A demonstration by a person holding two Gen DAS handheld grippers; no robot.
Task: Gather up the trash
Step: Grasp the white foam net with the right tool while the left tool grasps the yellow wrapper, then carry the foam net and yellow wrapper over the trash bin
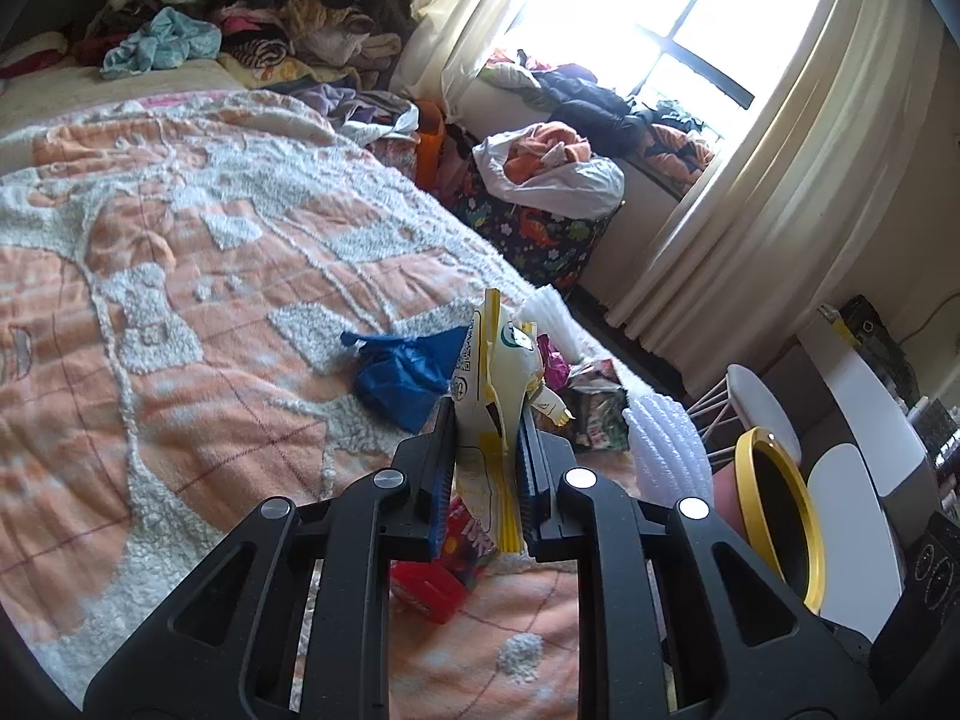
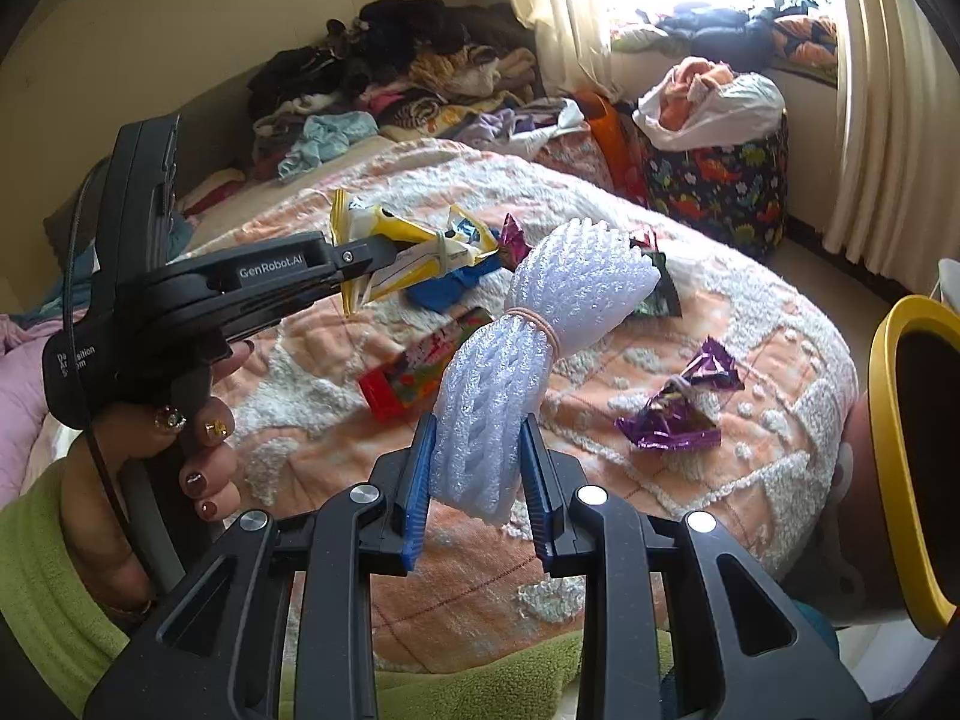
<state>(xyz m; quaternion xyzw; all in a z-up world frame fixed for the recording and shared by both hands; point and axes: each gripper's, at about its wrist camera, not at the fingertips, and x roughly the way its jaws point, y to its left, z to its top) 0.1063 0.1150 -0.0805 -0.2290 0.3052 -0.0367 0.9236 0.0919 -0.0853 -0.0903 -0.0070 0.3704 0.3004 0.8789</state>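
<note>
My left gripper (image 1: 486,414) is shut on a yellow and white snack wrapper (image 1: 489,372), held upright above the bed; from the right wrist view the same gripper (image 2: 366,258) reaches in from the left with the wrapper (image 2: 420,243) sticking out of it. My right gripper (image 2: 477,429) is shut on a white foam net bundle (image 2: 540,312) tied with a rubber band. On the blanket lie a blue plastic bag (image 1: 402,372), a red carton (image 2: 414,366), a purple foil wrapper (image 2: 684,402) and a dark wrapper (image 2: 660,294).
A black bin with a yellow rim (image 2: 888,420) stands off the bed's right edge. The orange and white blanket (image 1: 180,240) covers the bed; clothes are piled at its far end (image 1: 270,12). A dinosaur-print bag (image 2: 720,186) stands by the window. A hand in a green sleeve (image 2: 42,552) holds the left gripper.
</note>
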